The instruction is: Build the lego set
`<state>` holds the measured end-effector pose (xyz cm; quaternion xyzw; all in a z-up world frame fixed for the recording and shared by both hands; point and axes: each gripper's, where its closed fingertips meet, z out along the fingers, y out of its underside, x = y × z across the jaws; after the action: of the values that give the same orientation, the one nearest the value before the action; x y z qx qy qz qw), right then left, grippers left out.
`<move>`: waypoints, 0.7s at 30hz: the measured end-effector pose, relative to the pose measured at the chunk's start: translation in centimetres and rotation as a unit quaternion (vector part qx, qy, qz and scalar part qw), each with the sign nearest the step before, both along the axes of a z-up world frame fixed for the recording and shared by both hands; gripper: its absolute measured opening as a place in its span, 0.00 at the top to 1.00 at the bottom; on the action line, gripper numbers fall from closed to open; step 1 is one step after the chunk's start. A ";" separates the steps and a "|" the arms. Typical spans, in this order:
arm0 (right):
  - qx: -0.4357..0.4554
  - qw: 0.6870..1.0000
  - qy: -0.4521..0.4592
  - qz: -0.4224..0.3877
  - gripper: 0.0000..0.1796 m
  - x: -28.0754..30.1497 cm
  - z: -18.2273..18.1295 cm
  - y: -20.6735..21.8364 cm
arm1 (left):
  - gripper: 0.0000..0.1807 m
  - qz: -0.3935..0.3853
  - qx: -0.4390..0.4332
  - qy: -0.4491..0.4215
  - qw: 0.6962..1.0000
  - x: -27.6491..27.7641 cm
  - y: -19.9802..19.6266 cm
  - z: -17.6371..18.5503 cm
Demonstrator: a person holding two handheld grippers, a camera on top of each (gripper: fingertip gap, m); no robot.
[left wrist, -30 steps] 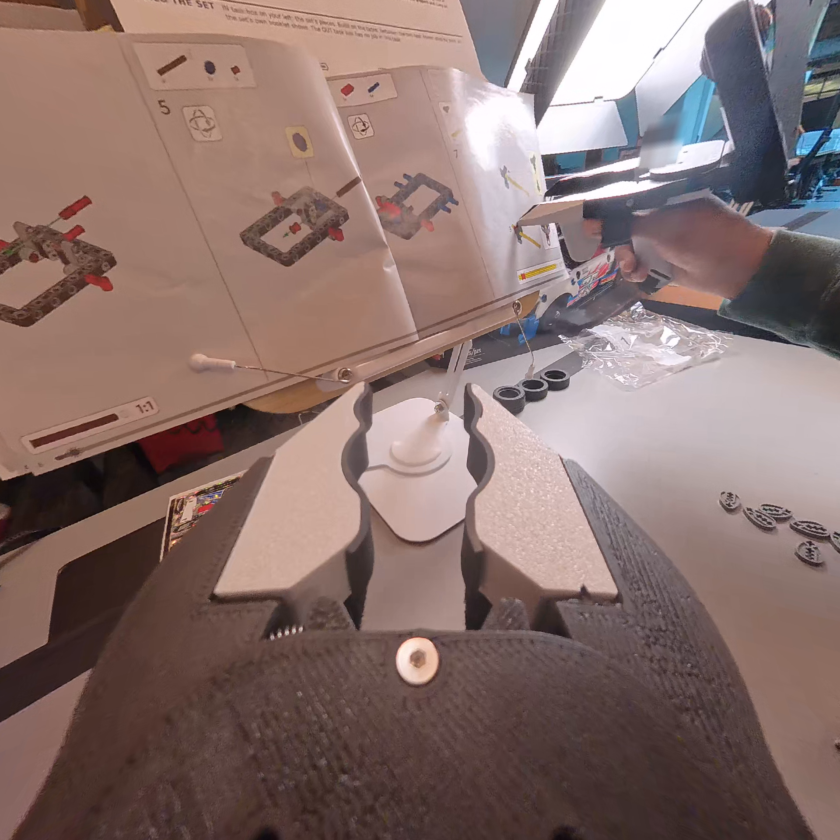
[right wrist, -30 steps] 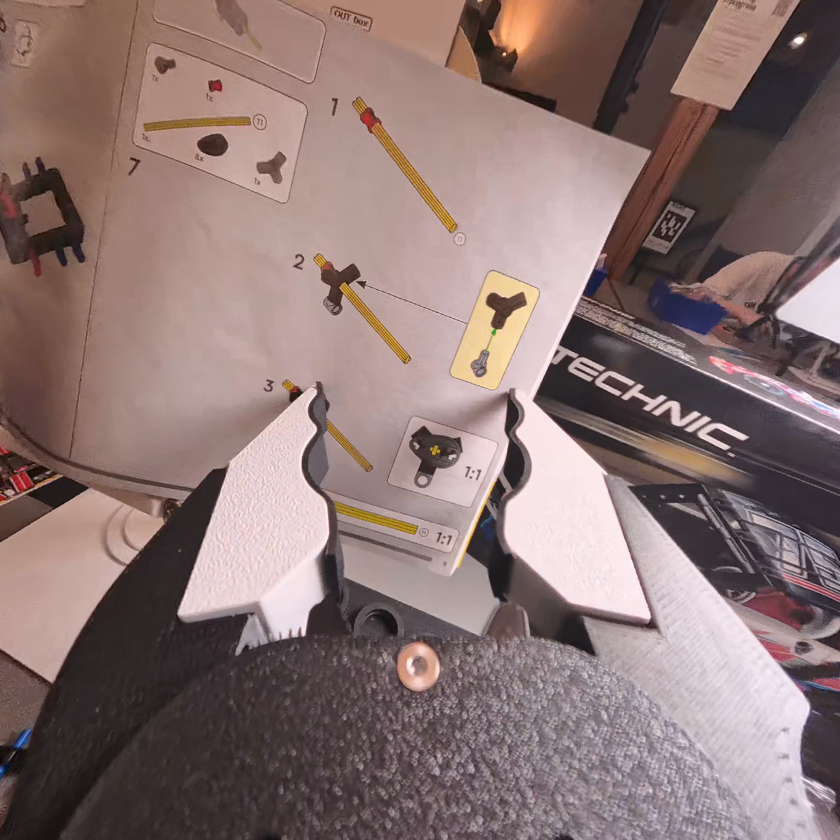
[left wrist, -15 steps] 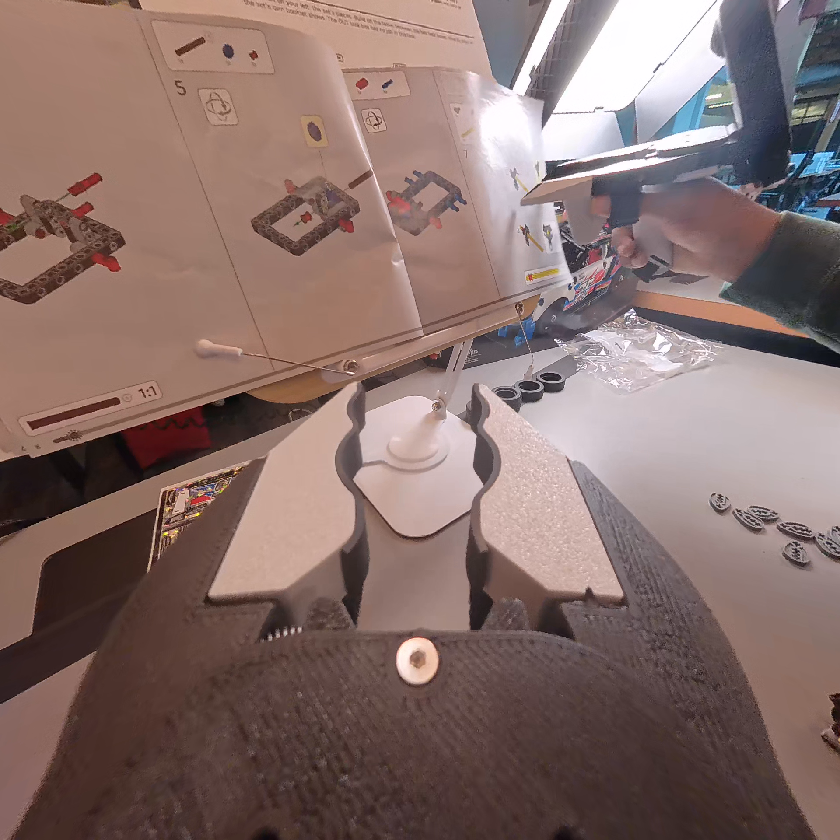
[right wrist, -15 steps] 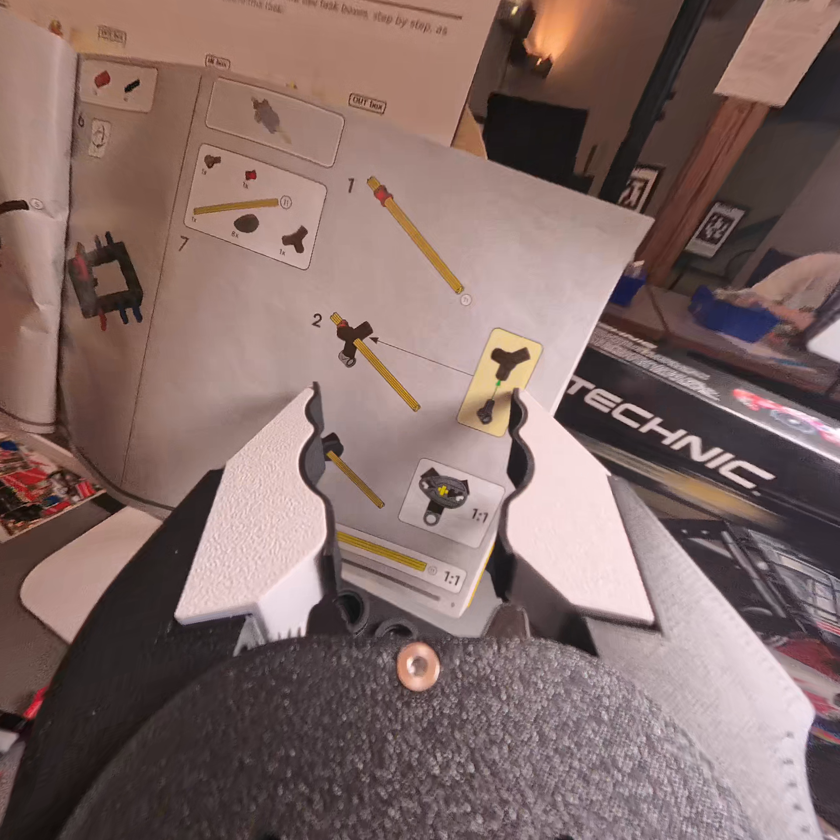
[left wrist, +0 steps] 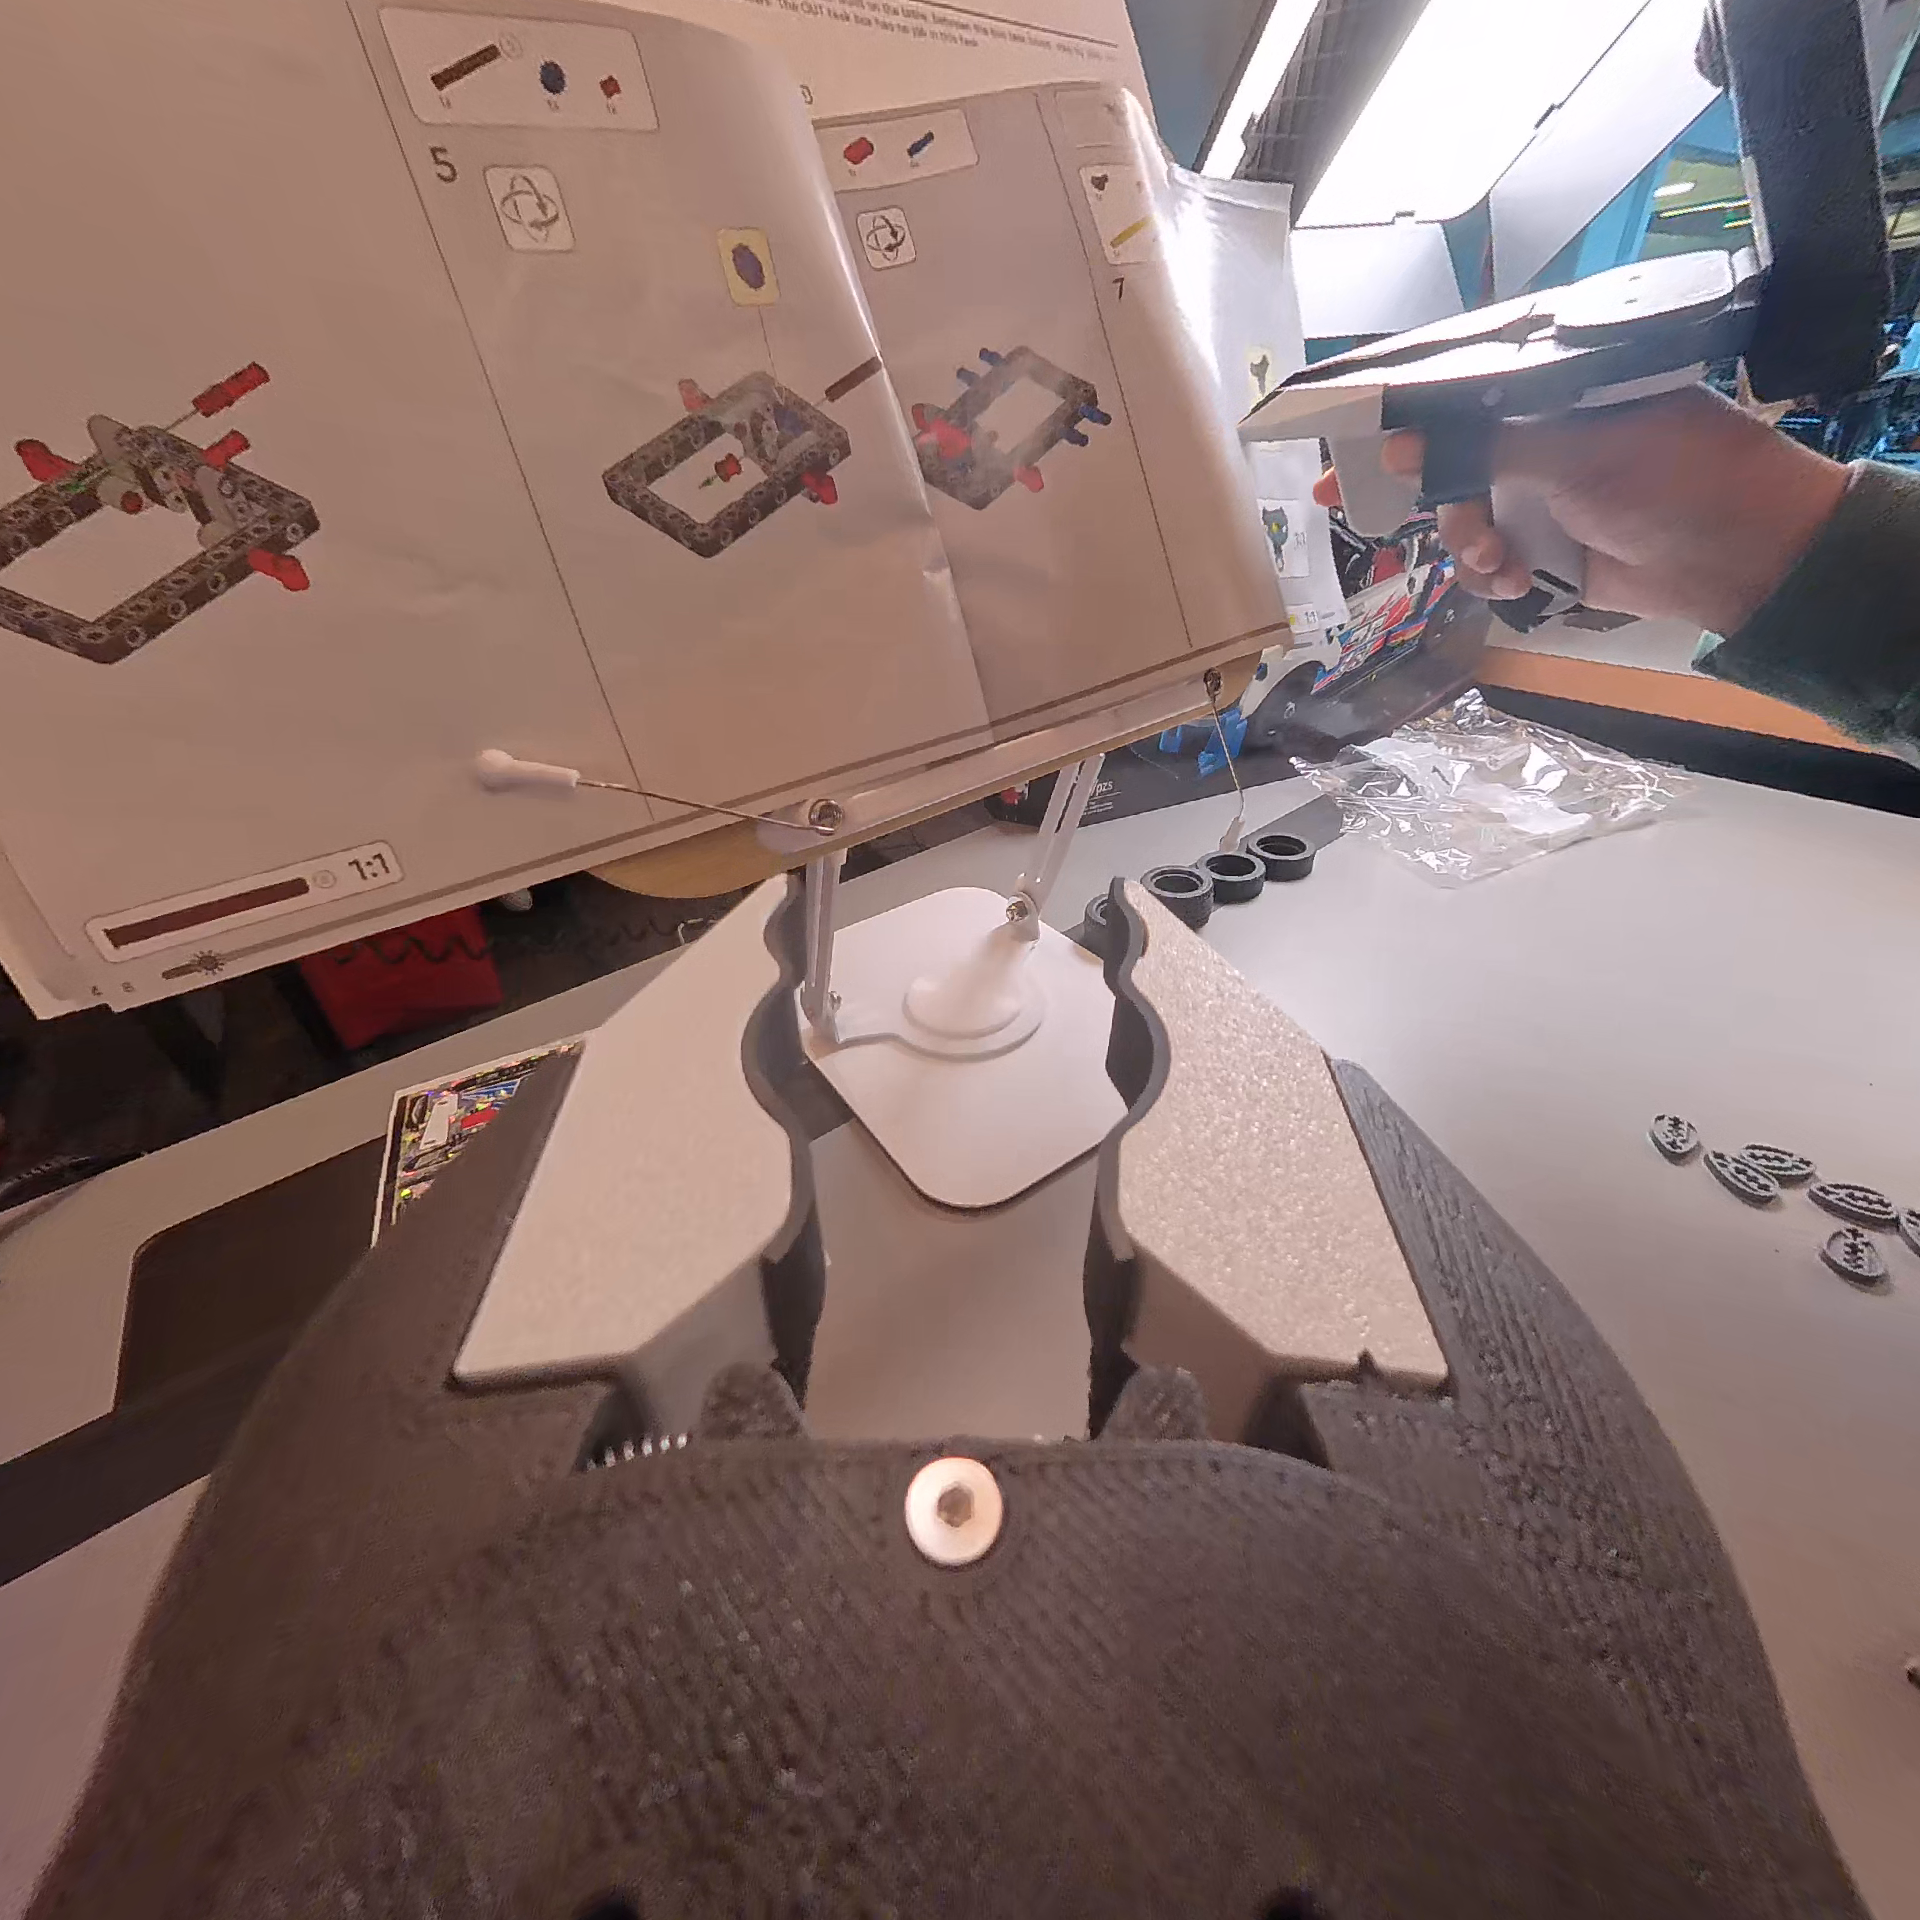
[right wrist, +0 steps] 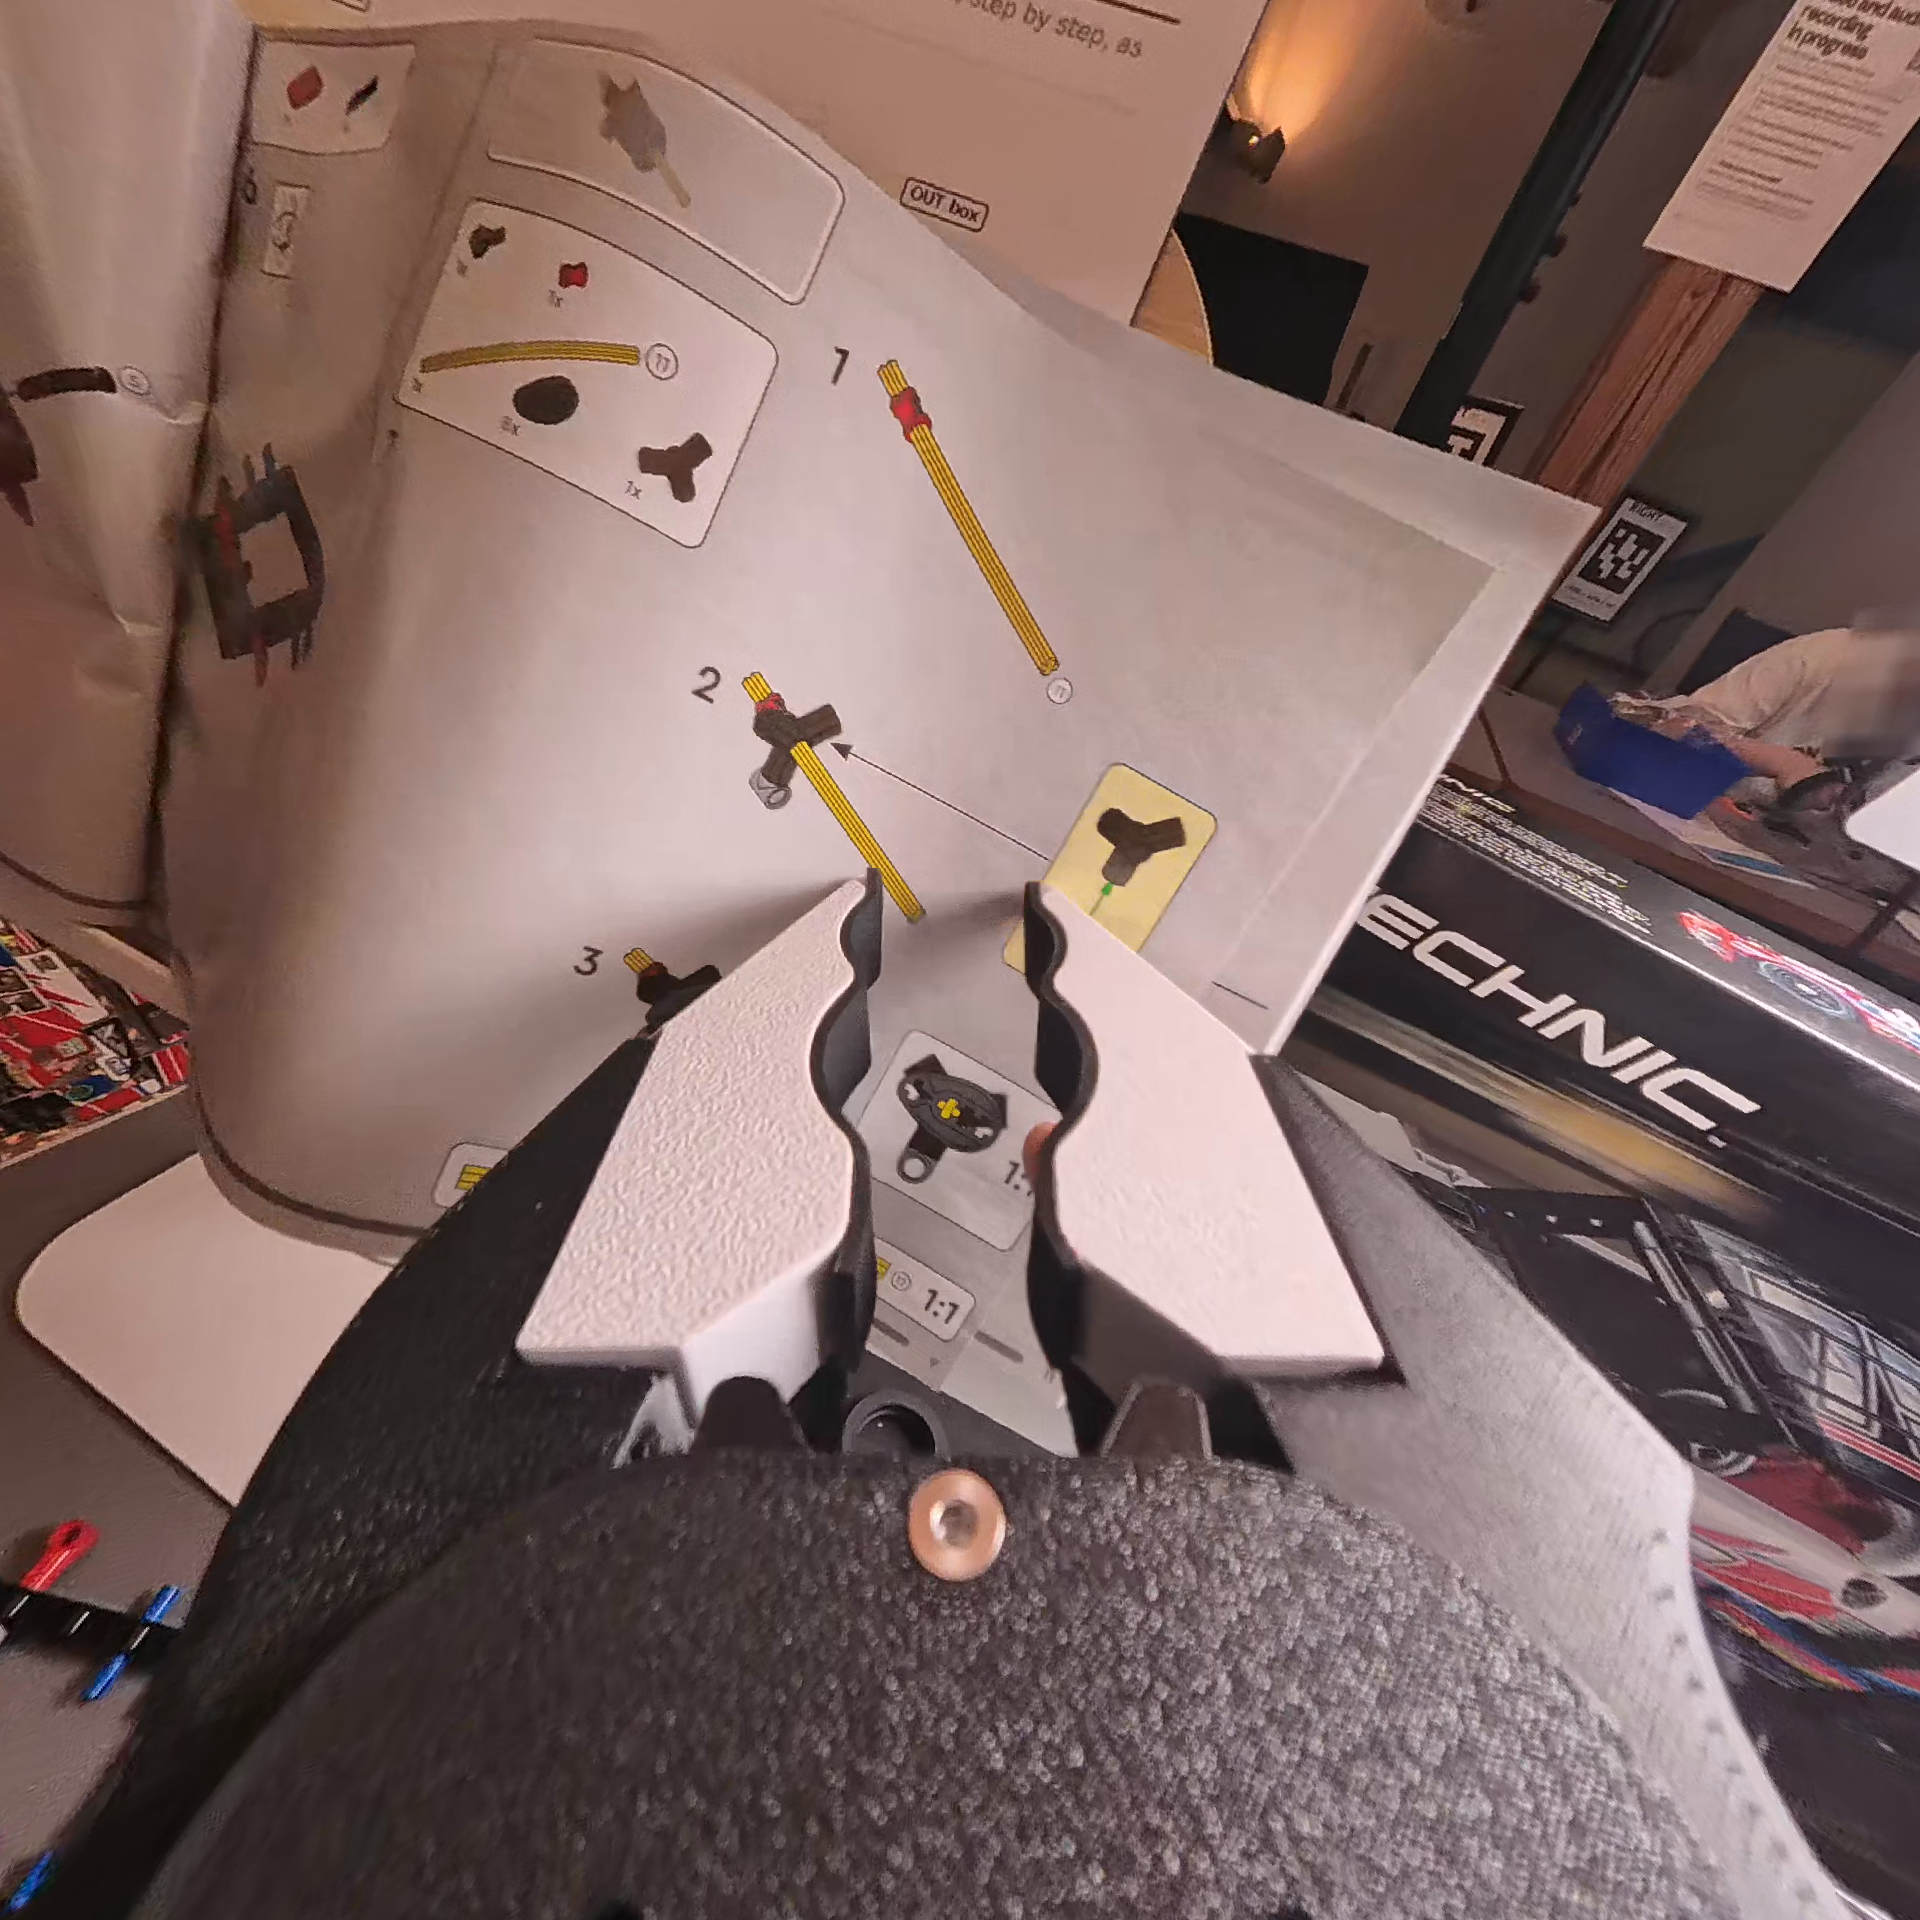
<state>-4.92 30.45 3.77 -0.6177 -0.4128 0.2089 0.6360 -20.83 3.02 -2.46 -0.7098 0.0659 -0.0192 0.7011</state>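
Observation:
The instruction booklet (left wrist: 644,436) stands open on a white stand (left wrist: 966,1091). My left gripper (left wrist: 948,914) is open and empty, low over the table, pointing at the stand's base. My right gripper (right wrist: 948,894) is close in front of the booklet's right page (right wrist: 1039,623); its jaws are narrow but still apart, with nothing between them. It also shows in the left wrist view (left wrist: 1262,426), held by a hand at the page's right edge. A black frame with red and blue pins (right wrist: 83,1621) lies at the lower left of the right wrist view.
Three black tyres (left wrist: 1236,873) sit behind the stand. Several small grey oval pieces (left wrist: 1766,1174) lie on the table to the right. A crumpled clear bag (left wrist: 1486,790) and the set's box (right wrist: 1610,1039) are at the back right. A sticker sheet (left wrist: 457,1132) lies left.
My right gripper's jaws have narrowed a lot, and it sits lower against the right page. My left gripper's jaws have widened slightly and it has drifted a little.

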 end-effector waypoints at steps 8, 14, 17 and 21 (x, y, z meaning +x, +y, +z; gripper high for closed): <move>0.008 1.000 0.007 -0.004 0.76 0.1 0.5 -0.1 | 0.69 -0.001 -0.002 0.002 1.000 -0.1 -0.2 -0.1; -0.006 1.000 0.004 -0.010 0.53 0.2 0.5 0.6 | 0.69 -0.005 -0.007 0.002 1.000 0.1 0.0 -0.5; -0.008 1.000 -0.019 -0.017 0.43 -0.4 -0.1 0.7 | 0.69 -0.007 -0.013 0.005 1.000 0.4 0.1 -0.8; -0.007 0.999 -0.018 -0.029 0.45 -0.6 -0.2 0.8 | 0.69 -0.007 -0.014 0.007 1.000 0.4 0.1 -1.0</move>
<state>-5.48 31.24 3.60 -0.6374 -0.4047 0.1823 0.6298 -20.43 3.13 -3.43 -0.7191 0.0753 -0.0203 0.6905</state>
